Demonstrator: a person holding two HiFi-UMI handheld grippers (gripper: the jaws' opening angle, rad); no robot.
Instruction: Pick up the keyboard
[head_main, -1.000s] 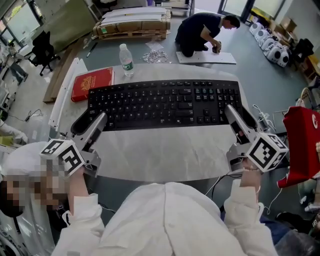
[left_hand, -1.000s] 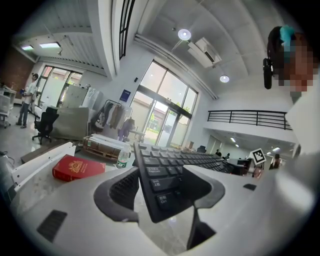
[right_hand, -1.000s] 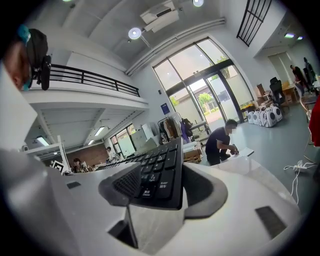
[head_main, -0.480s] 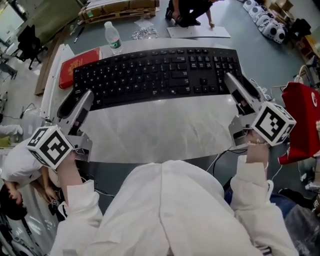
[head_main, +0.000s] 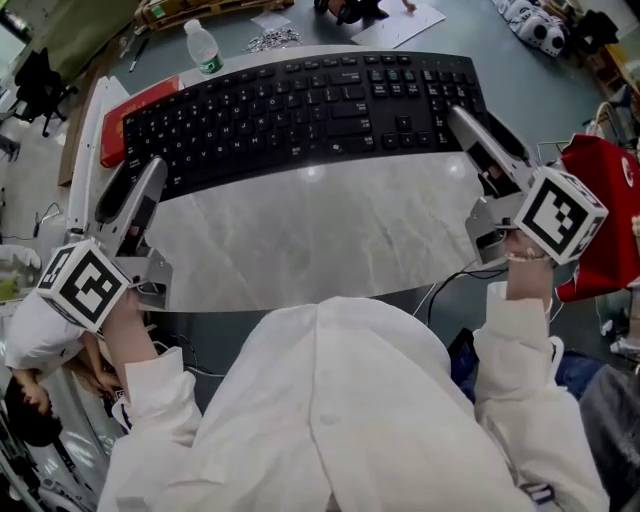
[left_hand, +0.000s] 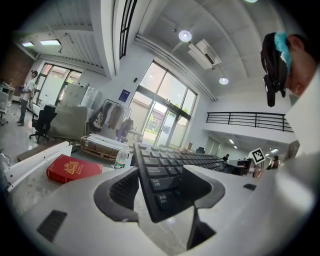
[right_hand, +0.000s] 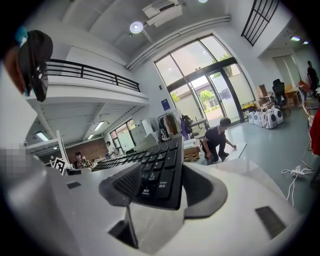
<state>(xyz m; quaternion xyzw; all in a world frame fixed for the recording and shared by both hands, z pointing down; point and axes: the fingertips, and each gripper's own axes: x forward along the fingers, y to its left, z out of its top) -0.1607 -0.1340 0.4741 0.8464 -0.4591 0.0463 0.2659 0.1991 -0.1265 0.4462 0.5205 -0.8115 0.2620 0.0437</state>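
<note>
So the keyboard (head_main: 300, 110) was one full-size black board, stretched across the far half of the table (head_main: 300, 250), and I had it pinched at both ends. The left gripper (left_hand: 165, 190) had its jaws closed down on the left short edge, by the Ctrl corner. The right gripper (right_hand: 160, 190) was doing the same on the number-pad end. Neither pair was touching jaw to jaw, they were only as far apart as the board is thick. As far as I could judge, the grab itself was done. Both gripper views showed bare tabletop under the near edge of the board, so my guess was it had just cleared the surface or was right about to. I couldn't swear to it from the head view alone. What was left, I figured, was bringing it up level and clearly off the table without one end sagging. Head count for the scene: one keyboard, two grippers, one table. Behind the board's left end sat one red book (head_main: 150, 97) and one water bottle (head_main: 203, 45). Off on the floor in the background, one person (right_hand: 218, 140) was crouched over a sheet.
</note>
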